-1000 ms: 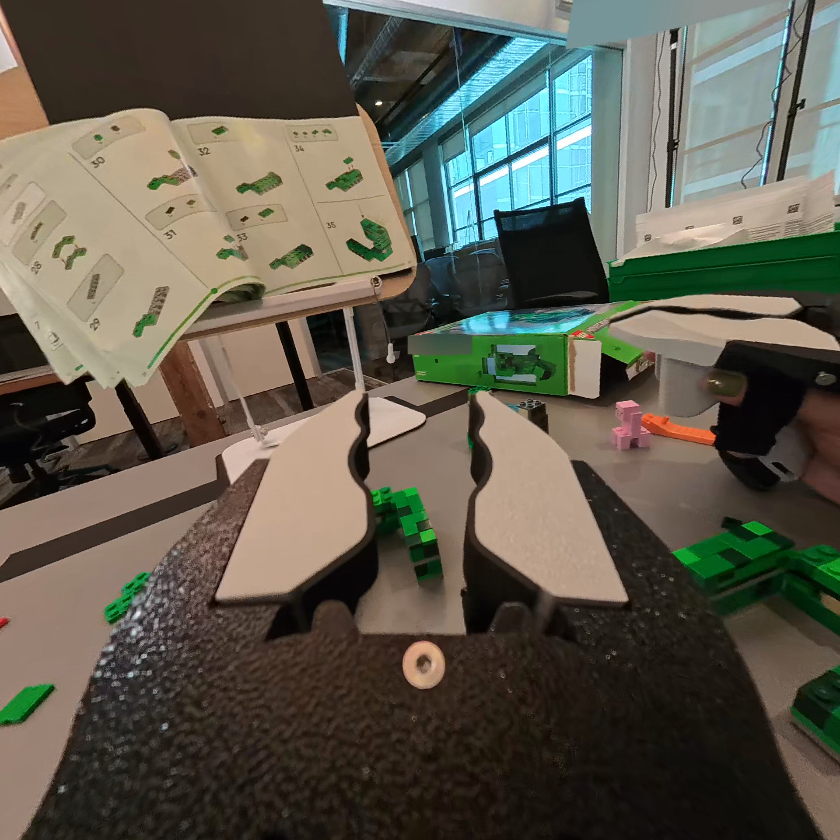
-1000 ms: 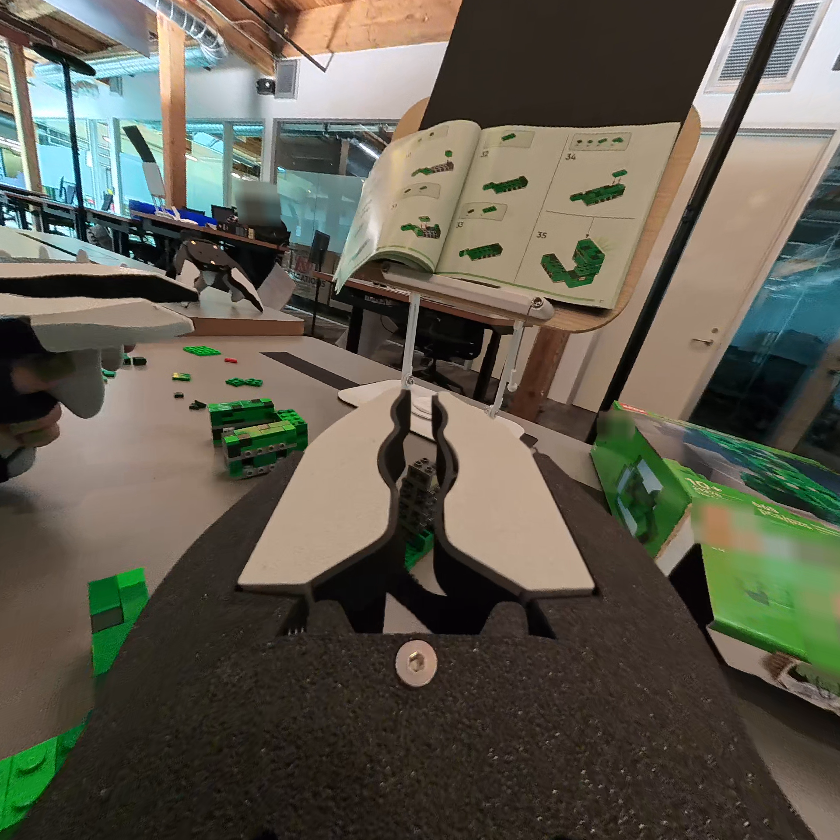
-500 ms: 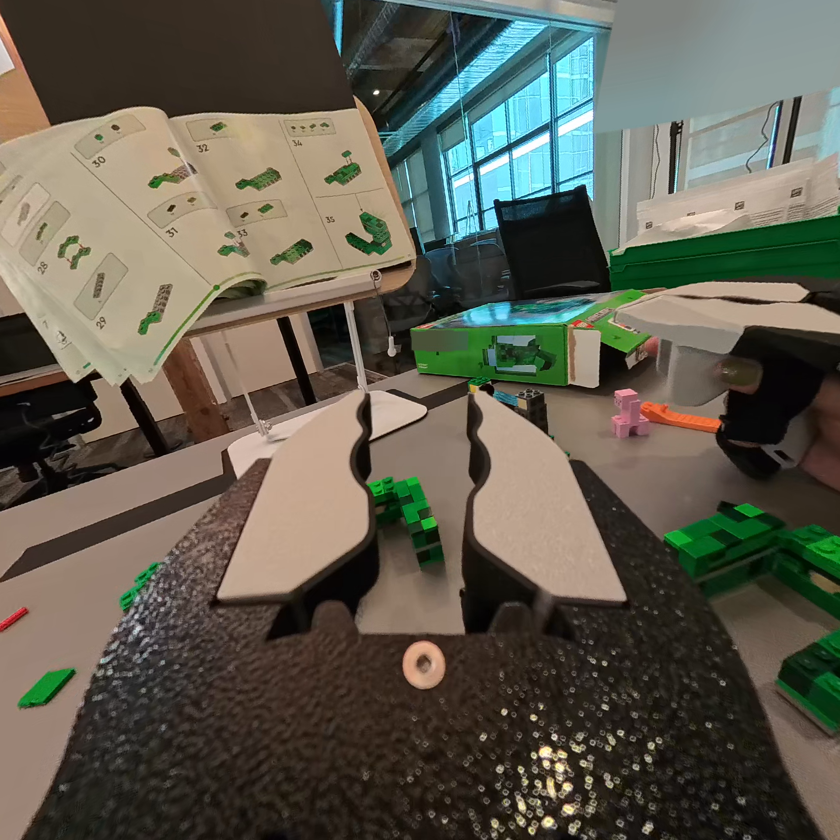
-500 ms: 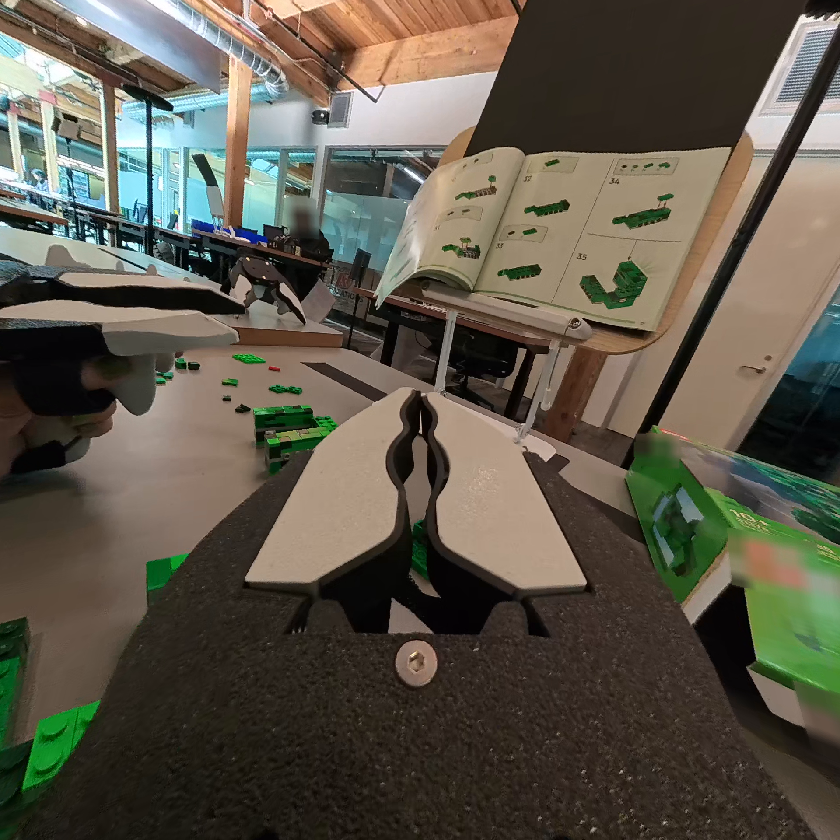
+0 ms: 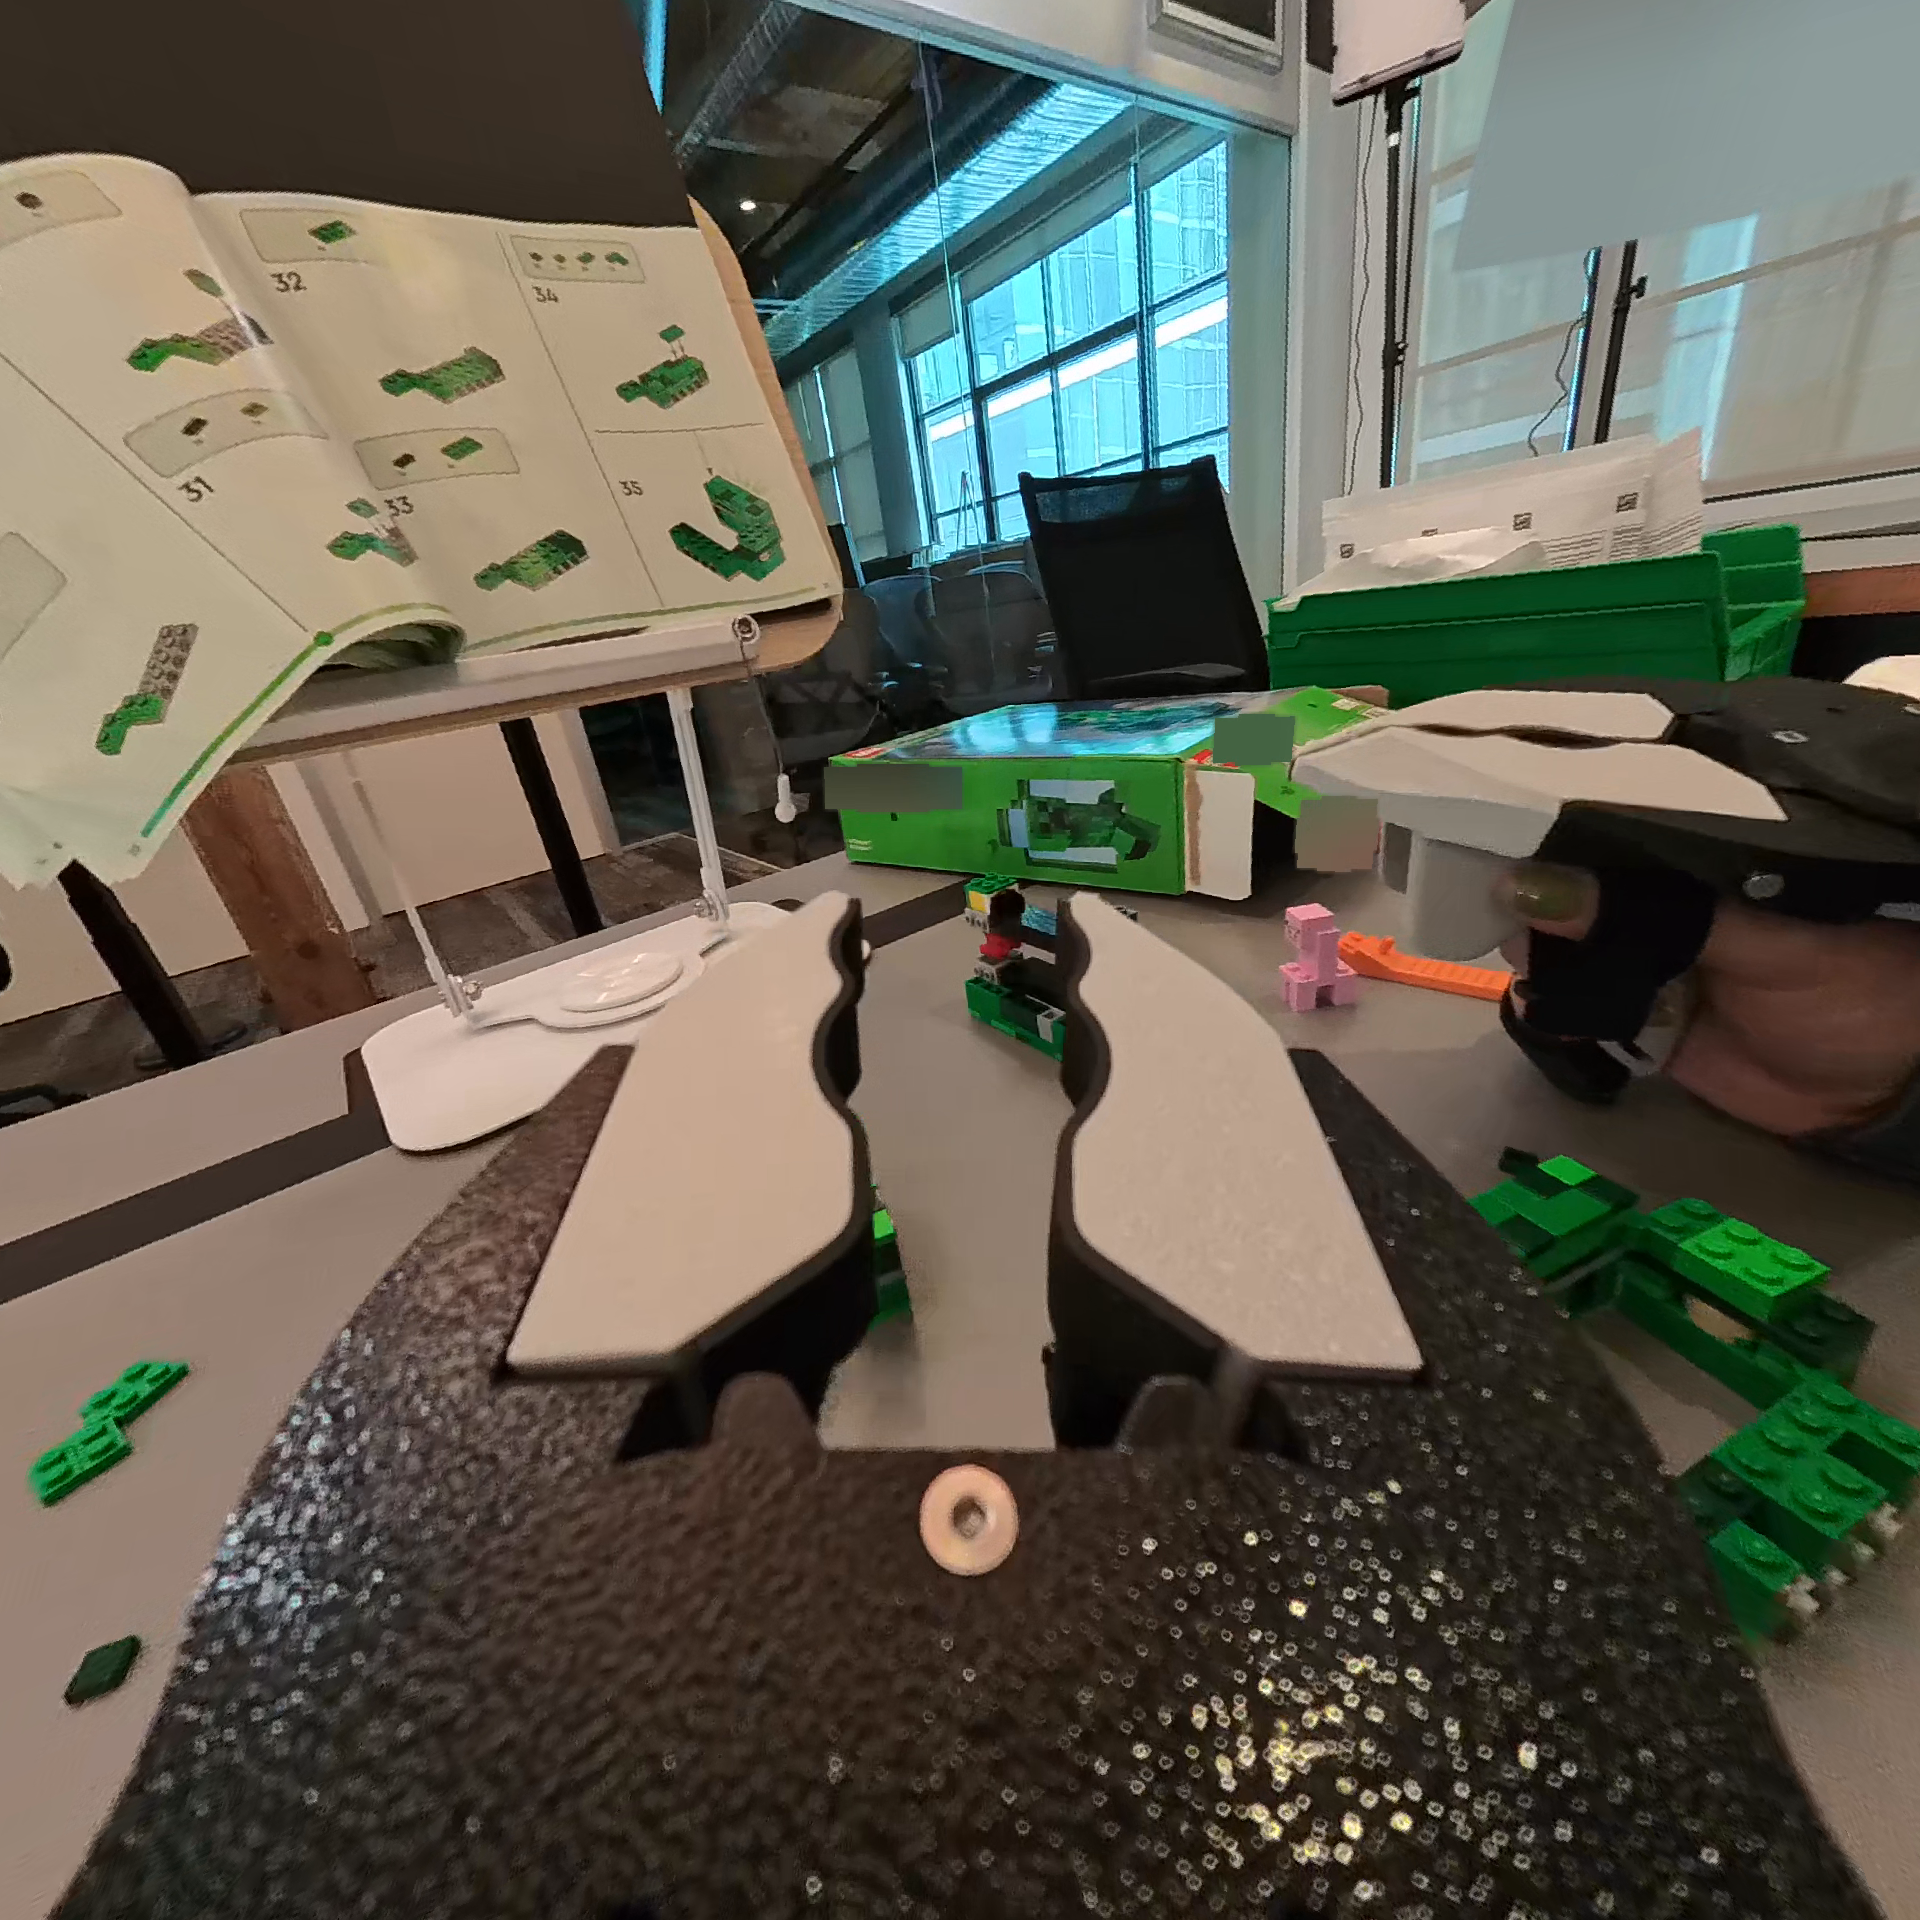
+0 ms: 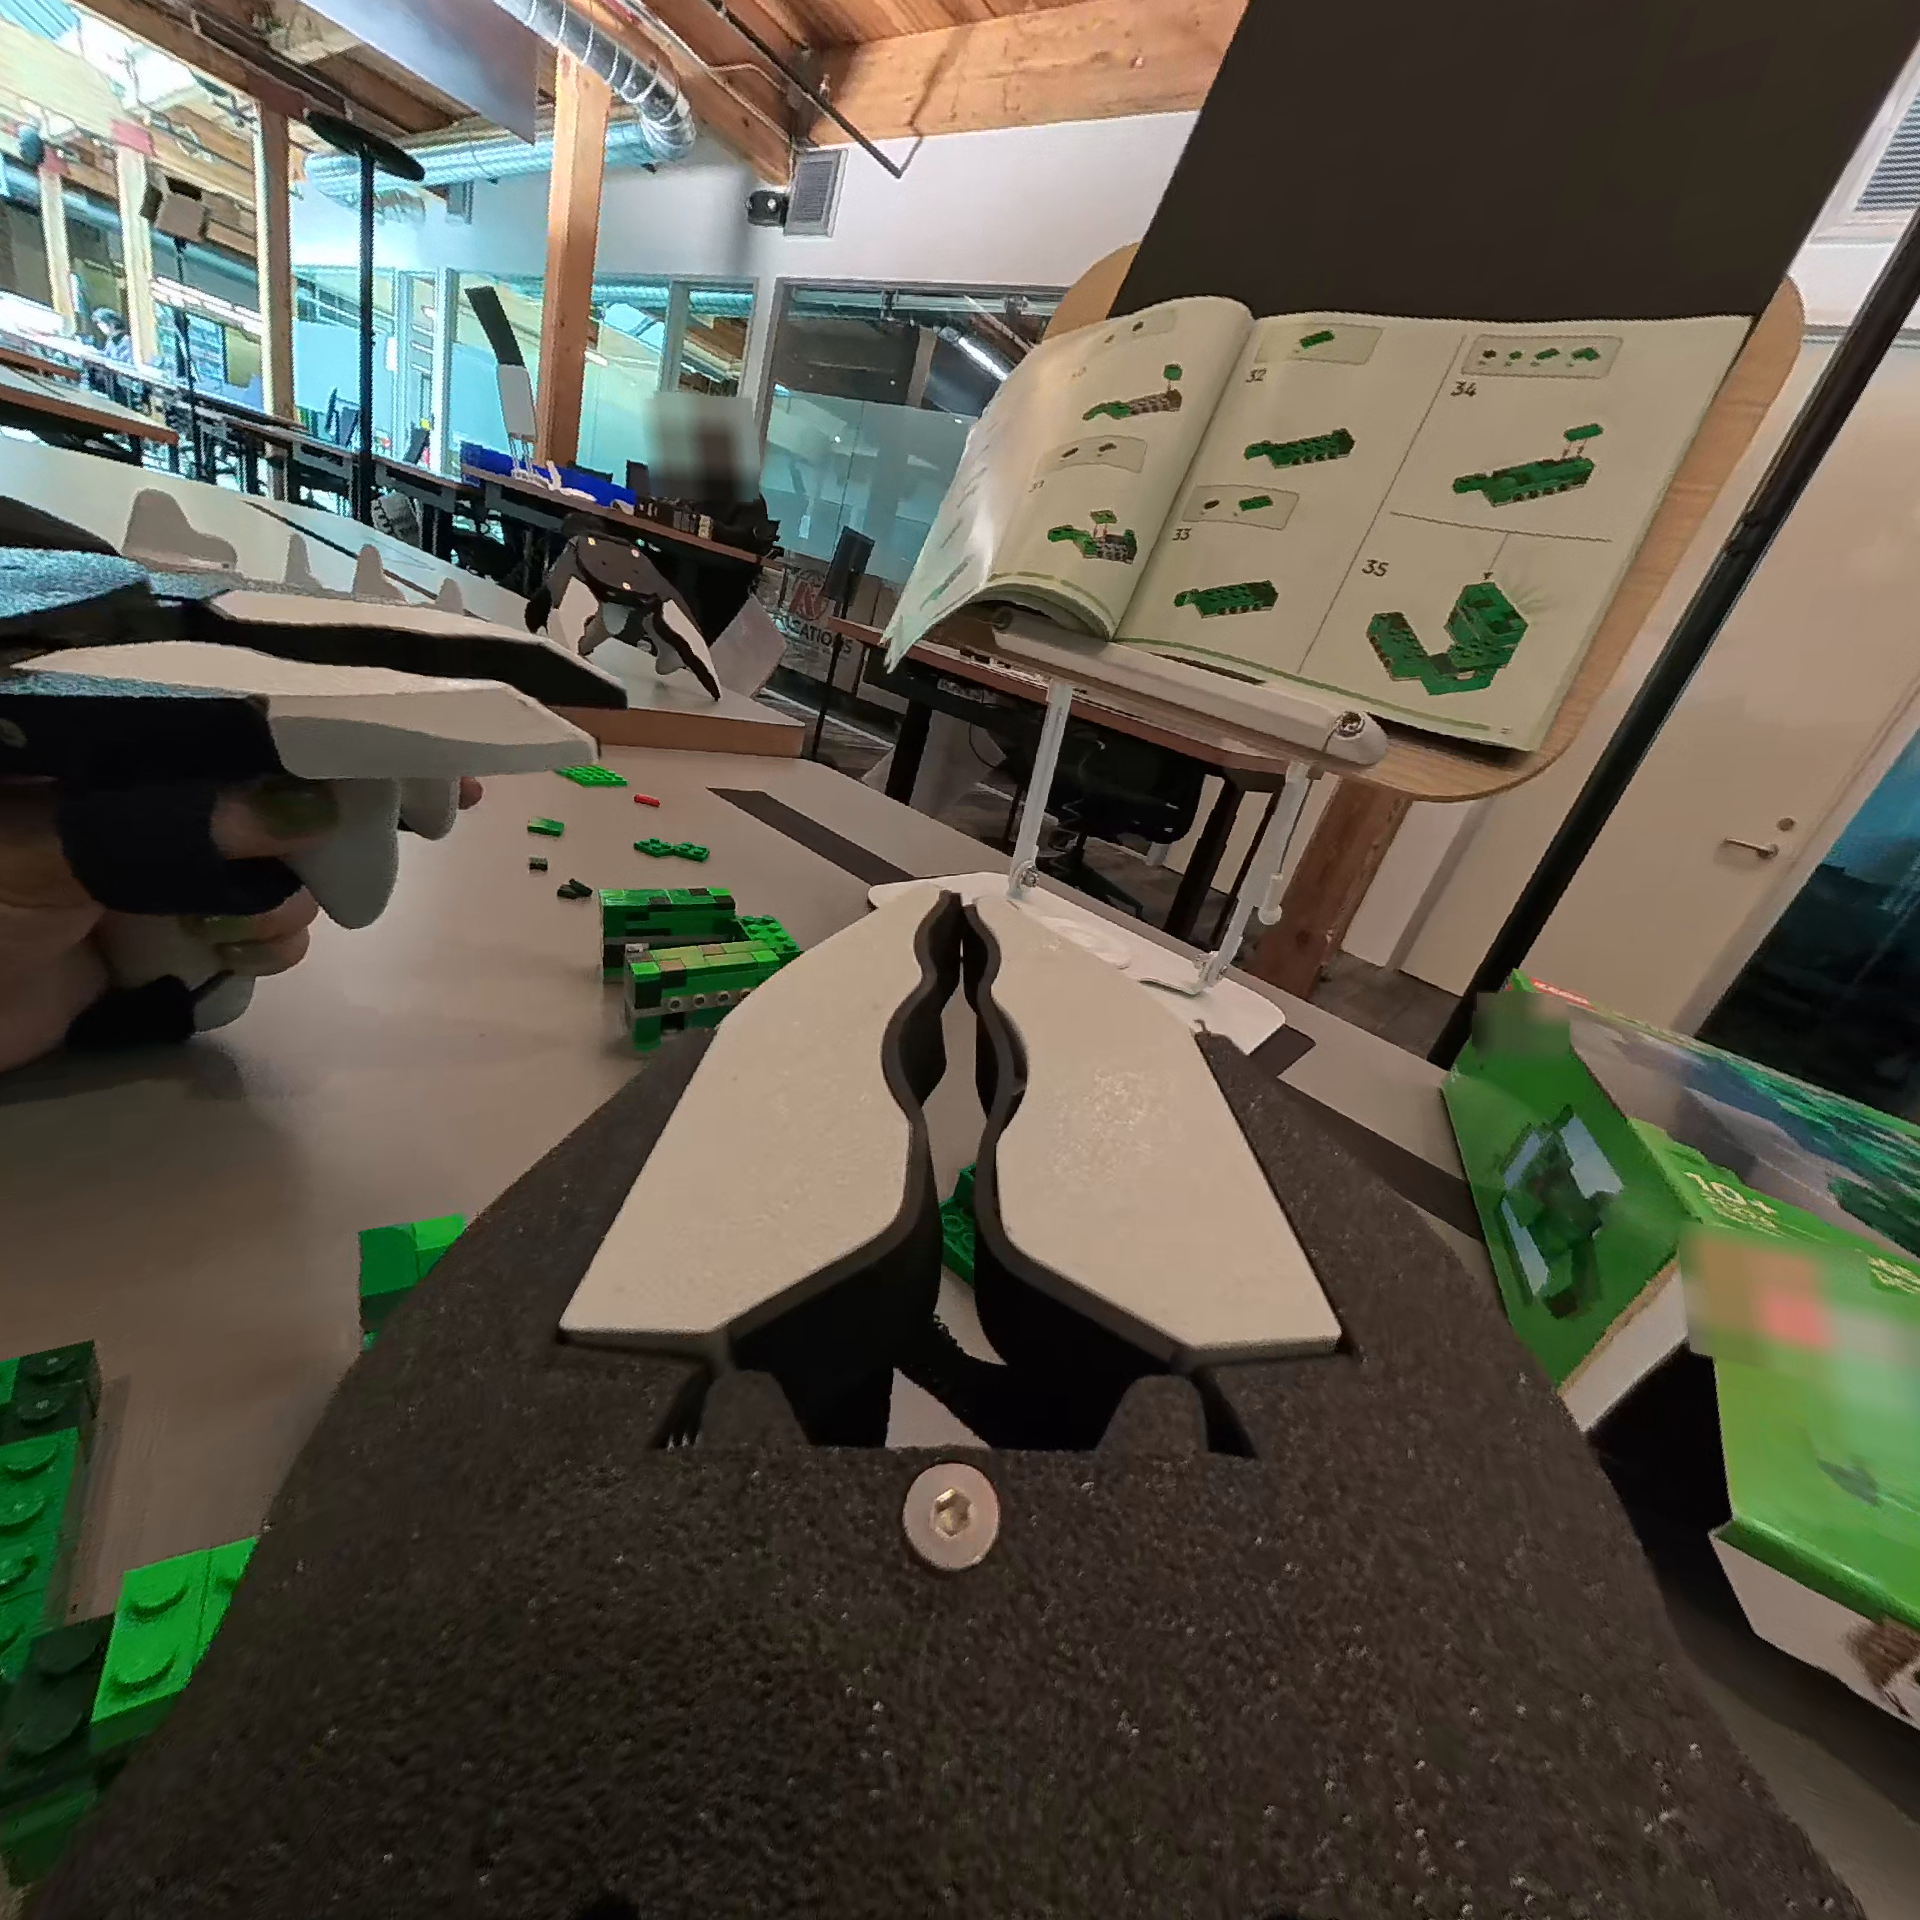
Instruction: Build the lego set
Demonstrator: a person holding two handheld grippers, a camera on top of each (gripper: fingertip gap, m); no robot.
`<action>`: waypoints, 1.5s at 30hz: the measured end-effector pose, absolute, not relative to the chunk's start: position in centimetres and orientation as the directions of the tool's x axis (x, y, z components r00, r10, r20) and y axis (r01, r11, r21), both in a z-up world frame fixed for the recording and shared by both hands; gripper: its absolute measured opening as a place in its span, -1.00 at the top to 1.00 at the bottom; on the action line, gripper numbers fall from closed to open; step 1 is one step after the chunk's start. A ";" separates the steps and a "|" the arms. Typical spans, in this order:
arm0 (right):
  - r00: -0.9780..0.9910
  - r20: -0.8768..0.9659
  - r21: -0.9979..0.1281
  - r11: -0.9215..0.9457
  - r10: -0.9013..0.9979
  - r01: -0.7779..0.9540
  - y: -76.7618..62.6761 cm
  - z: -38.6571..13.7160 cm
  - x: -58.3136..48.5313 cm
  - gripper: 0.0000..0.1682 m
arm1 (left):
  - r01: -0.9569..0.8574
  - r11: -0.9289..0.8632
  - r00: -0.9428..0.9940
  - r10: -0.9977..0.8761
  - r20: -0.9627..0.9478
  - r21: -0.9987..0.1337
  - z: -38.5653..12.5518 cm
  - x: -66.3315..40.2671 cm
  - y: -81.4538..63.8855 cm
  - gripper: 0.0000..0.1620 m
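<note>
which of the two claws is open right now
The left claw: its grey fingers stand well apart, with bare table showing between them. The right claw has its fingers nearly touching at the tips, holding nothing visible.

Ahead of my left tool and a little to its right, a black mesh office chair [image 5: 1132, 582] stands before a tall grid of dark-framed windows [image 5: 1049, 374] giving cool blue daylight. Farther right, a stack of green bins [image 5: 1496, 623] carries white papers, with pale blinds behind. A grey tabletop [image 5: 208, 1143] with a dark stripe runs under me.

Past my right tool, to its left, wooden posts [image 6: 566, 260] rise to timber ceiling beams [image 6: 997, 62] and a silver duct [image 6: 613, 62]. Glass partitions [image 6: 862, 416] close off the middle distance, with long desks [image 6: 62, 405] before them. Off to the right stands a white wall with a door handle [image 6: 1756, 847].
</note>
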State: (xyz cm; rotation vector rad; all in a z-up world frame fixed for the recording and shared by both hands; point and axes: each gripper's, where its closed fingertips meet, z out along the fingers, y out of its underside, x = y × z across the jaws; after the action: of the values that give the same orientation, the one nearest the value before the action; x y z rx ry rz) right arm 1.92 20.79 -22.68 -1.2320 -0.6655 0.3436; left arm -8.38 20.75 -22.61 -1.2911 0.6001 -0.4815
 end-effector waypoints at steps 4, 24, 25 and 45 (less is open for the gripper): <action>0.759 0.296 -0.939 0.322 0.579 0.121 20.7 -22.8 1.7 1.00 | -0.008 0.214 0.760 -0.634 -0.145 -0.977 -22.7 -8.5 20.7 0.59; 0.743 0.305 -0.940 0.312 0.595 0.136 21.0 -23.2 1.0 1.00 | -0.001 0.189 0.783 -0.611 -0.118 -0.982 -22.8 -12.9 20.7 0.69; 0.743 0.308 -0.939 0.313 0.594 0.139 21.0 -23.3 1.0 1.00 | -0.010 0.192 0.782 -0.610 -0.127 -0.981 -22.9 -12.8 20.7 0.70; 0.738 0.348 -0.924 0.343 0.578 0.166 20.9 -23.3 0.7 1.00 | -0.059 0.215 0.743 -0.643 -0.187 -0.975 -23.2 -11.5 20.1 0.90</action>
State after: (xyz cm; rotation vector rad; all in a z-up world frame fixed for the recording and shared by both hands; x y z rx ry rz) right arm 0.73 20.91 -23.26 -1.2167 -0.7318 0.3009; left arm -11.51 20.11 -23.21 -1.3106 0.6543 -0.4472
